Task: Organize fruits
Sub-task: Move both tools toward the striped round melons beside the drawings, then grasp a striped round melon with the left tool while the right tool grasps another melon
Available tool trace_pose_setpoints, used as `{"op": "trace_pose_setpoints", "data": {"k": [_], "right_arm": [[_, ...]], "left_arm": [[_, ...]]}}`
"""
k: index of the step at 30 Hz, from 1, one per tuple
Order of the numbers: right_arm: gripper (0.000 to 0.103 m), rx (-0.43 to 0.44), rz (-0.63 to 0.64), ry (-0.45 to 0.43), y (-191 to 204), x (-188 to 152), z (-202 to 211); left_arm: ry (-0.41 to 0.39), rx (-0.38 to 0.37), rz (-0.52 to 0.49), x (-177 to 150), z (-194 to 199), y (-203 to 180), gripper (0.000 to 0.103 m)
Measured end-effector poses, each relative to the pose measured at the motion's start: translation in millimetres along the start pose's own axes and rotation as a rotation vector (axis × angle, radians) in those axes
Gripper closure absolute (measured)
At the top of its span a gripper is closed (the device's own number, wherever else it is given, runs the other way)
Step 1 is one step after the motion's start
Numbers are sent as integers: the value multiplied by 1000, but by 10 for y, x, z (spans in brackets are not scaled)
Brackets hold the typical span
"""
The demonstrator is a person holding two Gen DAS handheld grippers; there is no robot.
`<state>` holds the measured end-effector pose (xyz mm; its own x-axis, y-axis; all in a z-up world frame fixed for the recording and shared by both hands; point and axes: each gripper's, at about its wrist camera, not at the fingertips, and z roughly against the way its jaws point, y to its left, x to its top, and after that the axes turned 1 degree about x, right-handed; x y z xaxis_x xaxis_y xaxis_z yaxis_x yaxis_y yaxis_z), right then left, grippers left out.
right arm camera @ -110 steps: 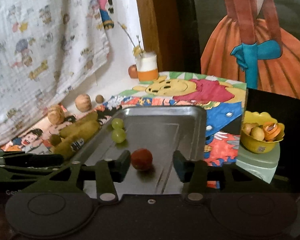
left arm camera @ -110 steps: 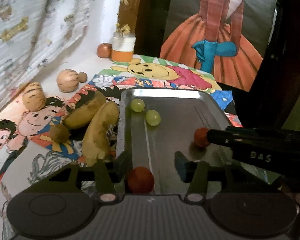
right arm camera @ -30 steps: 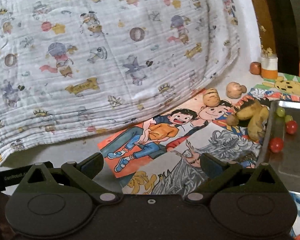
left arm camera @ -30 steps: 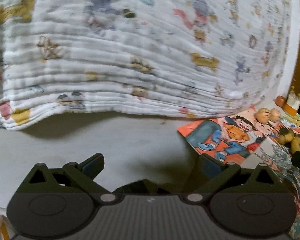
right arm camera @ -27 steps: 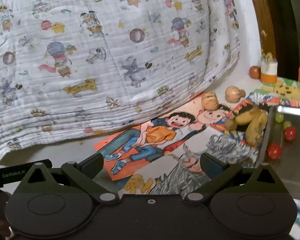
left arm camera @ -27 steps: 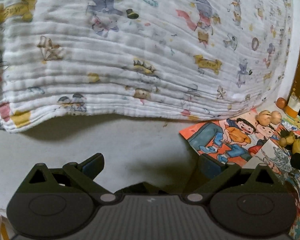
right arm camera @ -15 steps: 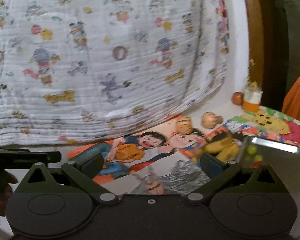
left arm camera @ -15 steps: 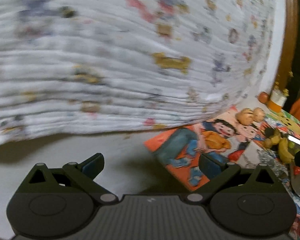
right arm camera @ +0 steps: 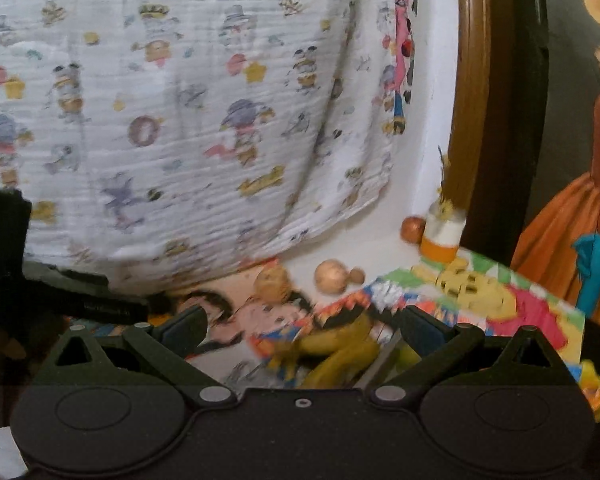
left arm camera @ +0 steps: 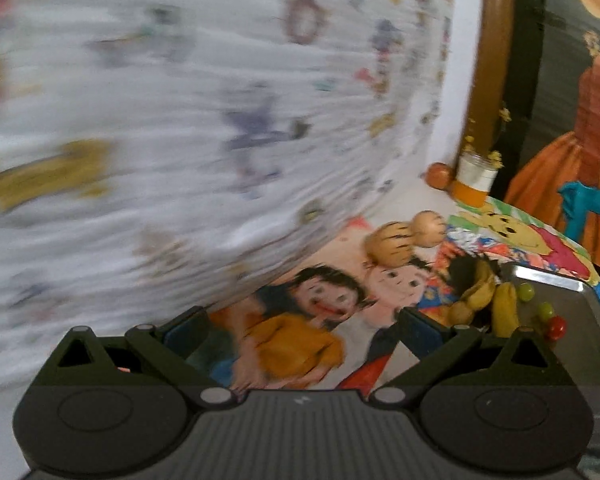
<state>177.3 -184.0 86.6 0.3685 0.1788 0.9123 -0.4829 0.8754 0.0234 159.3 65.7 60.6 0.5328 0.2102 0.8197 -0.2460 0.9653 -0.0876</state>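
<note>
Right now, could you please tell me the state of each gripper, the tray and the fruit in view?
left gripper: open, holding nothing.
right gripper: open, holding nothing.
metal tray: lying flat, holding green grapes and a red tomato.
bananas: on the mat, against the tray's left edge.
striped round fruit: on the mat, outside the tray.

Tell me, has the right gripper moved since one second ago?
Yes. The right gripper has swung right, toward the bananas; the orange-and-white jar now sits nearer the view's middle.
</note>
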Motion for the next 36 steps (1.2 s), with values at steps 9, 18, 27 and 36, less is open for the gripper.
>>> {"op": "trace_pose_setpoints", "data": {"k": [9,18,27,36], "right_arm": [[1,91,-168,153,-695,577,-1319],[3,137,-311,346,-813,525,-2465],[16,84,-403,430,-858,269,-2964],[29,104,-445,443,-864,119,-3169]], "left_arm": [[38,-149,11,272,-896,-289,0],[62,-179,-26,401,-1522,-545,0],[44,-198,15,410,-1816,-561,7],[53,-247,43,376,-1940,-556,22]]}}
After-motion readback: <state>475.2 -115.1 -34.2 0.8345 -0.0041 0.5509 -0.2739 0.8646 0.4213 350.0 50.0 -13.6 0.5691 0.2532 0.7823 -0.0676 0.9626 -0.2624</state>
